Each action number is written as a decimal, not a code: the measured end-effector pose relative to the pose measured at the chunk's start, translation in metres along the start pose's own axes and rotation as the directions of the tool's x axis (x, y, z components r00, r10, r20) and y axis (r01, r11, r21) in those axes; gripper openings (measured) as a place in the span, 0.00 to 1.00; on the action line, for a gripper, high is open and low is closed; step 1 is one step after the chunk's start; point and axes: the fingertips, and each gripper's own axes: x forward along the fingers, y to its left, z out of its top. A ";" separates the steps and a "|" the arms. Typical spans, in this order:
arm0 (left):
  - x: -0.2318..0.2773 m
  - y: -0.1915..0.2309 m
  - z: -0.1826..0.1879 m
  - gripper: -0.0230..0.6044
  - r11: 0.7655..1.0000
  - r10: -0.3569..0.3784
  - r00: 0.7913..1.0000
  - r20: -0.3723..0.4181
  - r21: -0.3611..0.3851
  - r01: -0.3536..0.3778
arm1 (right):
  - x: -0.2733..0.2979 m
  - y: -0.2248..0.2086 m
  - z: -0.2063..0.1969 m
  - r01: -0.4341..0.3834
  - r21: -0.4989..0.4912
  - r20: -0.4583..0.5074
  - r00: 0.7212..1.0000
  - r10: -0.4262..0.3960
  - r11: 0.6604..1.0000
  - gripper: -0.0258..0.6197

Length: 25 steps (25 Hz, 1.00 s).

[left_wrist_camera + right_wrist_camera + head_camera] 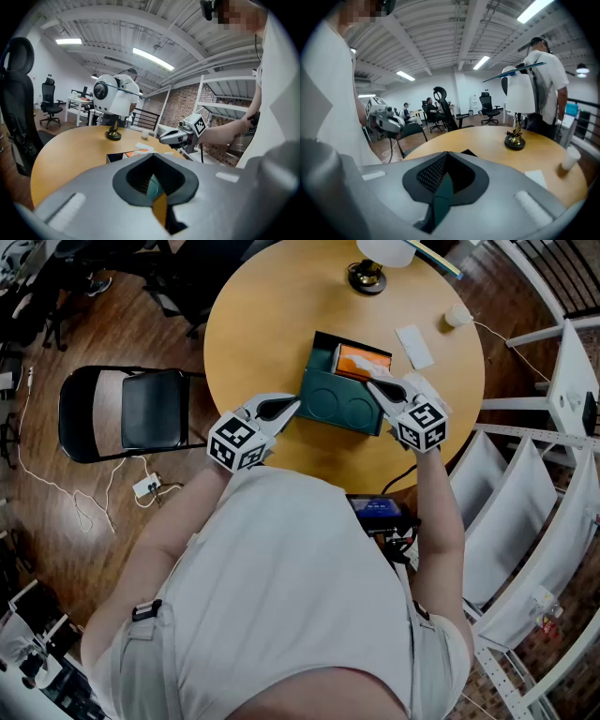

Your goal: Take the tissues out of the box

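Note:
A dark green tissue box [342,409] lies on the round wooden table [253,324], its lid open and an orange tissue pack [361,362] showing inside. My left gripper [292,405] is shut, with its tips at the box's left end. My right gripper [372,383] is shut too, its tips over the box's opening beside the orange pack. In the left gripper view the shut jaws hide most of the box [117,157], and the right gripper [164,137] shows beyond it. Only a corner of the box [468,153] shows in the right gripper view. Whether either gripper pinches cardboard is hidden.
A lamp base [367,277], a white cup [457,315] and a white card [413,346] lie at the table's far side. A black chair [131,412] stands to the left, white shelving [553,474] to the right. Cables lie on the floor [84,502].

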 end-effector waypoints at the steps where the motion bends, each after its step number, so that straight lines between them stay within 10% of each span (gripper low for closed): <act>1: 0.001 0.010 0.002 0.04 1.000 0.003 1.000 0.005 0.003 -0.003 | 0.011 -0.015 -0.003 0.036 -0.056 -0.050 0.998 -0.038 0.998 0.04; 5: 0.002 0.036 0.002 0.04 1.000 0.018 1.000 0.022 0.001 -0.018 | 0.050 -0.060 -0.030 0.081 -0.310 -0.283 0.943 -0.173 0.947 0.19; 13: -0.037 0.038 -0.013 0.04 0.995 0.088 0.995 0.043 -0.041 -0.086 | 0.092 -0.073 -0.082 -0.188 -0.594 -0.623 0.723 -0.299 0.782 0.36; 19: -0.039 0.059 -0.017 0.04 0.989 0.119 0.992 0.031 -0.087 -0.116 | 0.106 -0.084 -0.081 -0.295 -0.476 -0.750 0.628 -0.208 0.828 0.37; 25: -0.051 0.033 -0.024 0.04 0.990 0.123 0.991 0.045 -0.074 -0.120 | 0.099 -0.067 -0.084 -0.318 -0.474 -0.750 0.635 -0.187 0.821 0.25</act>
